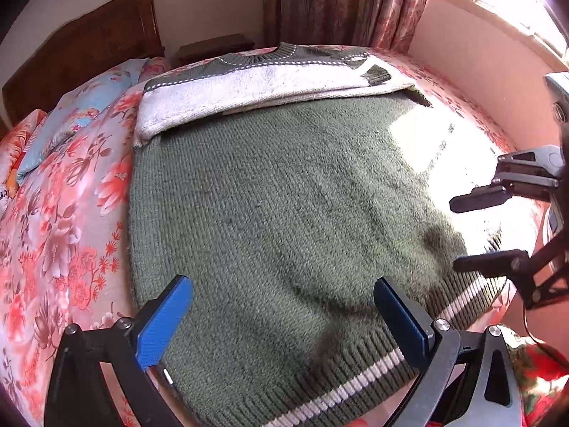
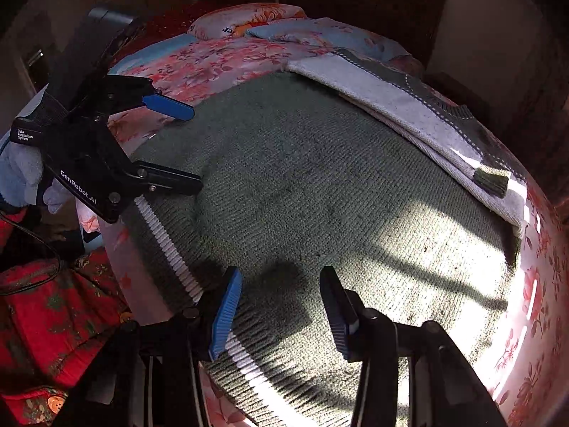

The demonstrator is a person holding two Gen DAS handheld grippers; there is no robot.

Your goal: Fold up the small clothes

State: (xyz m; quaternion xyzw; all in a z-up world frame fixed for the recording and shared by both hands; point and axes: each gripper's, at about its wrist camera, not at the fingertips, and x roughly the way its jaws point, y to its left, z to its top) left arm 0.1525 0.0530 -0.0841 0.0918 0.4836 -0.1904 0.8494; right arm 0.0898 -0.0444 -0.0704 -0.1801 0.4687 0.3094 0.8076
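Observation:
A green knitted sweater (image 1: 277, 192) (image 2: 302, 185) lies flat on the bed, its ribbed hem with a white stripe (image 1: 355, 380) nearest me. Both white sleeves (image 1: 256, 85) (image 2: 391, 106) are folded across its chest, below the collar (image 1: 284, 49). My left gripper (image 1: 281, 281) (image 2: 195, 146) hovers open over the hem's left part with nothing between its blue pads (image 1: 163, 323). My right gripper (image 2: 281, 272) (image 1: 458, 235) is also open above the hem's right corner, in the sunlit patch, with only sweater fabric below it.
A pink floral bedsheet (image 1: 71, 231) covers the bed. Pillows (image 1: 81, 106) lie by a dark wooden headboard (image 1: 89, 46). Curtains (image 1: 348, 0) and a bright window (image 1: 515, 0) stand at the far side. Red floral cloth (image 2: 46, 302) sits off the bed's near edge.

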